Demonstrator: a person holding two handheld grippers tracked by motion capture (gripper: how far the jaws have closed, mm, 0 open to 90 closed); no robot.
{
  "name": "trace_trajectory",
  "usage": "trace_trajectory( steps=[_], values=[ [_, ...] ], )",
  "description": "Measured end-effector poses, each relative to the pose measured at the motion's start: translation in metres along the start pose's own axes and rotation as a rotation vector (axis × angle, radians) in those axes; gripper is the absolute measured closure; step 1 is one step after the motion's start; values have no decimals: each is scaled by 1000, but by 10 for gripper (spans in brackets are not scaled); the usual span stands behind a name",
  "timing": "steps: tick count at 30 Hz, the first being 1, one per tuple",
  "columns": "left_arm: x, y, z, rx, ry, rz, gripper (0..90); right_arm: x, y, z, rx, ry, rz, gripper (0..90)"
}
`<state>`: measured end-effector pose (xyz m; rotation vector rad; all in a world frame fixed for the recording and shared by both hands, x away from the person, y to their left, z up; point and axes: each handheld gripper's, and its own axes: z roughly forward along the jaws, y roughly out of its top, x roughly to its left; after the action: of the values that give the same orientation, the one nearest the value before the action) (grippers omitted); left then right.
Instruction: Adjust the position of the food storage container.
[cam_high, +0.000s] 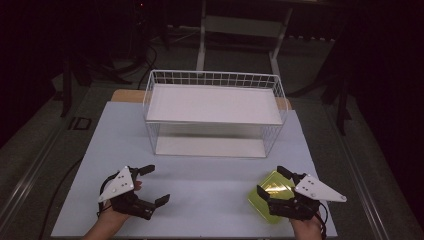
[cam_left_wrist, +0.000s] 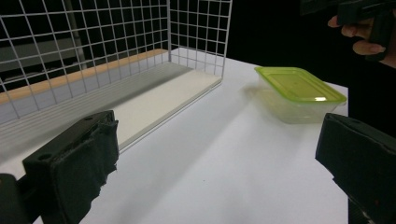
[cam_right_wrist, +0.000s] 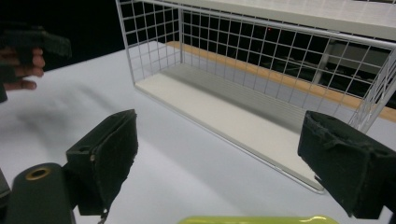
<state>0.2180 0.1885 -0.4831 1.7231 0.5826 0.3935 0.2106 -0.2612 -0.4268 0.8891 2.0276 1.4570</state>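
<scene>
Centrally on the white table (cam_high: 200, 175): white wire rack (cam_high: 215, 112), two tiers, a flat white shelf board on top and another at the bottom. Open side facing the near edge of the table. Wooden strip visible behind the rack, along its back.

Near-left of the rack: left gripper (cam_high: 150, 187), held in a hand (cam_high: 112, 215) coming up from the near edge. Jaws spread wide, nothing between them. Grey three-cornered plate on top. Well apart from the rack, bare tabletop between.

Near-right of the rack: right gripper (cam_high: 272, 182), also hand-held, jaws released and wide apart. Sitting over a clear plastic container with a yellow-green lid (cam_high: 270, 192); jaw tips standing either side of the lid's far part, not closed on it. Contact with the lid: cannot tell.

Seen from the left gripper view: container (cam_left_wrist: 299, 93) standing upright on the table, lid on, off to the side of the rack's end grid (cam_left_wrist: 196, 32), apart from it. Other hand's fingers (cam_left_wrist: 359, 39) above and beyond the container.

Seen from the right gripper view: lid edge (cam_right_wrist: 257, 219) just at the bottom, low between the black padded jaws. Rack's lower board (cam_right_wrist: 224, 116) straight ahead, apart from the jaws.
</scene>
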Motion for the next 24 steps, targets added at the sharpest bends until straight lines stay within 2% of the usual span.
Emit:
trace_trajectory(
  steps=[1, 3, 4, 10, 11, 14, 15, 19, 21, 24],
  values=[
    [0, 0, 0, 0, 0, 0, 0, 0, 0, 0, 0, 0, 0, 119],
    [-1, 1, -1, -7, -3, 3, 0, 3, 3, 0, 5, -47, -26, 119],
    [-1, 1, -1, -7, -1, 8, 0, 3, 4, -3, 3, -20, -51, 120],
    [-1, 1, 0, -6, -13, 6, 0, 4, 12, -8, -11, -1, -48, 142],
    [-1, 1, 1, -3, -10, 5, 0, 3, 15, -8, -5, 15, -48, 152],
    [-2, 1, 2, -3, -15, 9, 0, 3, 14, -10, 48, 46, -72, 292],
    [-2, 2, 3, -2, -15, 12, 0, 2, 12, -11, 62, 43, -77, 325],
    [-2, 1, 4, -1, -19, 4, 0, -3, -2, -19, 125, 57, -46, 498],
    [-2, 1, 5, 2, -21, 4, 0, -7, -8, -24, 154, 45, -44, 579],
    [-3, 1, 6, 5, -23, 9, 0, -12, -18, -30, 207, 53, -34, 633]
  ],
)
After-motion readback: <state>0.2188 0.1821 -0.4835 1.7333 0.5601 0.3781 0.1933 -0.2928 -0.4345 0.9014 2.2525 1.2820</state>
